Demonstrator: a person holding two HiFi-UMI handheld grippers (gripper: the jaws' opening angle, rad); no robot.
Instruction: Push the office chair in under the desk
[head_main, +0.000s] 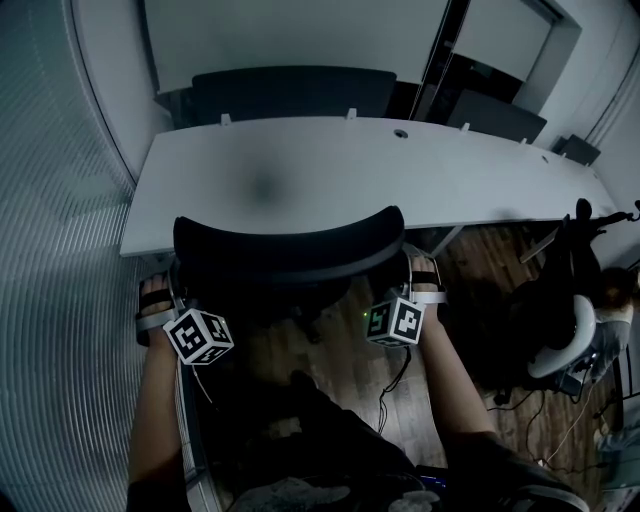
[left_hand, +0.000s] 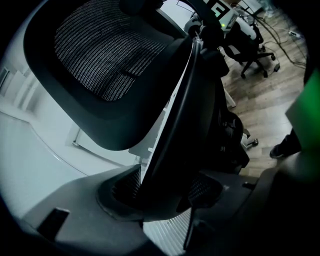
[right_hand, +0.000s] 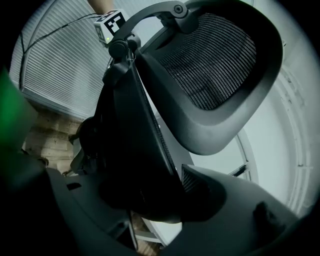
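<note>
White curved desk (head_main: 330, 170) straight ahead: clamps black mesh office chair (head_main: 290, 250) by backrest's side edges, left gripper (left_hand: 165, 189) and right gripper (right_hand: 145, 190) jaws pressed on them, equally near.

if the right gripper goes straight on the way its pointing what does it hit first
The chair back: its side edge sits between the jaws of the right gripper, which grip it. Beyond that lies the desk, though how far off is hard to judge.
</note>
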